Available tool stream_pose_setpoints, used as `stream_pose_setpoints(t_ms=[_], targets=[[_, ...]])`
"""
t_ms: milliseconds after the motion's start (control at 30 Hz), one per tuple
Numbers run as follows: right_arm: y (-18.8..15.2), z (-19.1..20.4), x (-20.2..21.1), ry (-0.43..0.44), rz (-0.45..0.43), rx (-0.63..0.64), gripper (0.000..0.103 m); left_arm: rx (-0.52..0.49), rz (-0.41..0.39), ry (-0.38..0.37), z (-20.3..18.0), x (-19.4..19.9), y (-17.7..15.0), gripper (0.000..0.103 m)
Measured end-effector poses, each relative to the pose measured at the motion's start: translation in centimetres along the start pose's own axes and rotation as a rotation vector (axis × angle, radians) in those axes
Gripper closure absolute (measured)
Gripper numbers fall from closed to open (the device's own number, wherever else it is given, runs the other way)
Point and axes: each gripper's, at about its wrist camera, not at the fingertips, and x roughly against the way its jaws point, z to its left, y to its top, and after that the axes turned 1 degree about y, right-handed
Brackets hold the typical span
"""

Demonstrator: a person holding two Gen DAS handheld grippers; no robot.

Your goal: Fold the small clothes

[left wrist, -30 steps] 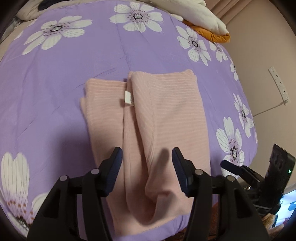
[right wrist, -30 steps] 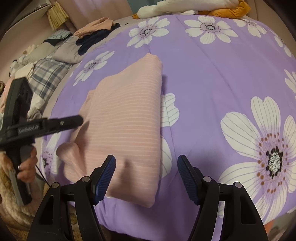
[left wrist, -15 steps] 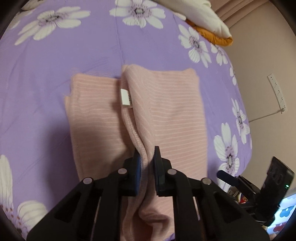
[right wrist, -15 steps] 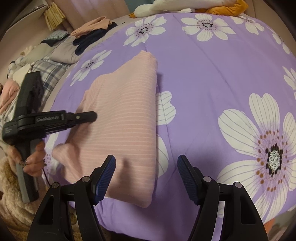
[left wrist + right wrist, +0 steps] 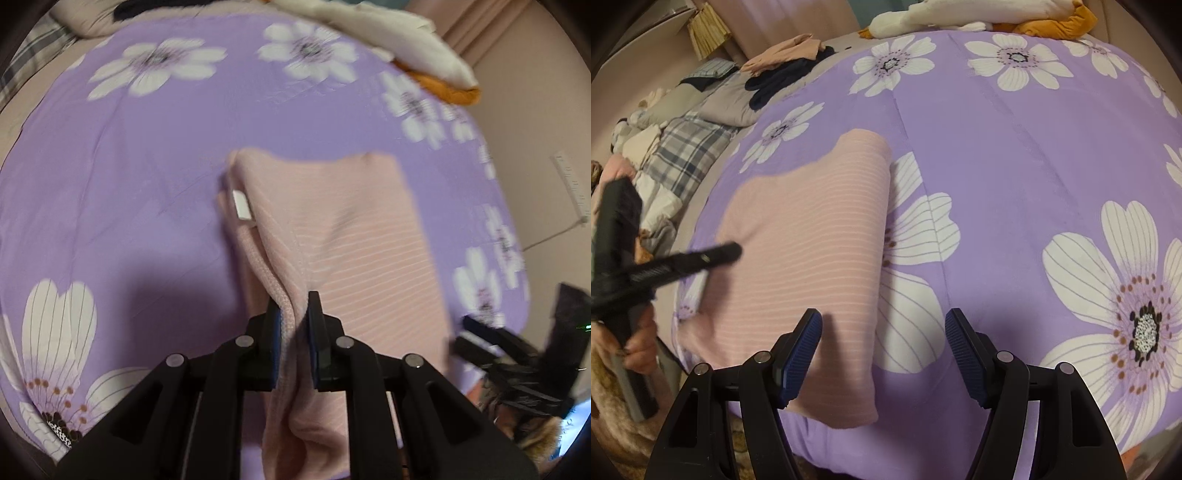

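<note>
A pink striped garment (image 5: 351,240) lies folded on the purple flowered bedspread (image 5: 110,184), a white label (image 5: 242,205) showing at its left fold. My left gripper (image 5: 294,310) pinches the garment's ribbed left edge, lifted off the bed; its jaws are opening slightly with the cloth still between the pads. In the right wrist view the garment (image 5: 812,240) lies left of centre, with the left gripper (image 5: 733,252) reaching over it from the left. My right gripper (image 5: 882,350) hangs open above the garment's near right corner, nothing between its fingers.
White and orange bedding (image 5: 979,14) is heaped at the bed's far end. Plaid, grey and dark clothes (image 5: 683,147) are piled along the left side. A hand (image 5: 639,350) holds the left gripper's handle. A wall with a power strip (image 5: 572,188) stands right of the bed.
The left gripper went from open to shut on the garment's left edge, then carried it rightward over the garment, so less of the left layer shows. The right gripper stayed still.
</note>
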Motion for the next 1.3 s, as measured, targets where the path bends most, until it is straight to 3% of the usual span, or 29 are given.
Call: stream_pose_setpoints(t_ms=[67,233,333,467,600,633,667,700,733,833,867,933,1133,1300], targets=[[0.2,0.2,-0.1,0.009,0.000,0.004,0.034,0.025,0.000,-0.006,0.9,-0.7,-0.4,0.081],[1.1,0.3,-0.8,0.048,0.001,-0.008,0.034,0.062,-0.047,0.021,1.7,0.8,-0.8,0.050],[1.8,0.1,-1.3,0.090,-0.004,-0.033,0.027,0.068,-0.077,-0.005,2.2,1.6,-1.3,0.029],[2.3,-0.1,-2.7,0.145,0.019,-0.064,0.027,0.091,-0.026,-0.054,2.6,0.6,-2.0,0.029],[2.6,0.3,-4.0,0.146,0.041,-0.083,0.027,0.158,0.045,-0.179,2.7,-1.4,-2.3,0.030],[2.6,0.6,-4.1,0.154,0.041,-0.071,0.027,0.164,0.055,-0.207,2.6,-1.8,-2.4,0.034],[2.7,0.8,-4.2,0.167,0.042,-0.061,0.033,0.168,0.063,-0.227,2.4,-2.1,-2.5,0.039],[2.7,1.0,-4.4,0.179,0.046,-0.056,0.043,0.174,0.077,-0.241,2.1,-2.4,-2.5,0.053],[2.7,1.2,-4.7,0.192,0.057,-0.055,0.047,0.180,0.090,-0.231,1.7,-2.7,-2.6,0.057],[2.8,1.5,-5.1,0.173,0.064,-0.037,0.062,0.138,0.066,-0.187,0.4,-1.9,-2.8,0.067],[2.9,1.6,-4.8,0.175,0.059,-0.030,0.072,0.130,0.059,-0.181,0.1,-1.5,-2.8,0.069],[3.1,1.9,-3.8,0.194,0.035,-0.016,0.075,0.099,0.026,-0.187,-1.1,-0.3,-2.5,0.074],[5.2,1.9,0.6,0.183,-0.081,0.037,0.077,-0.017,-0.076,-0.227,-5.2,2.9,-0.5,0.074],[7.3,0.1,3.3,0.165,-0.173,0.036,0.077,-0.066,-0.136,-0.260,-7.6,2.9,1.7,0.074]])
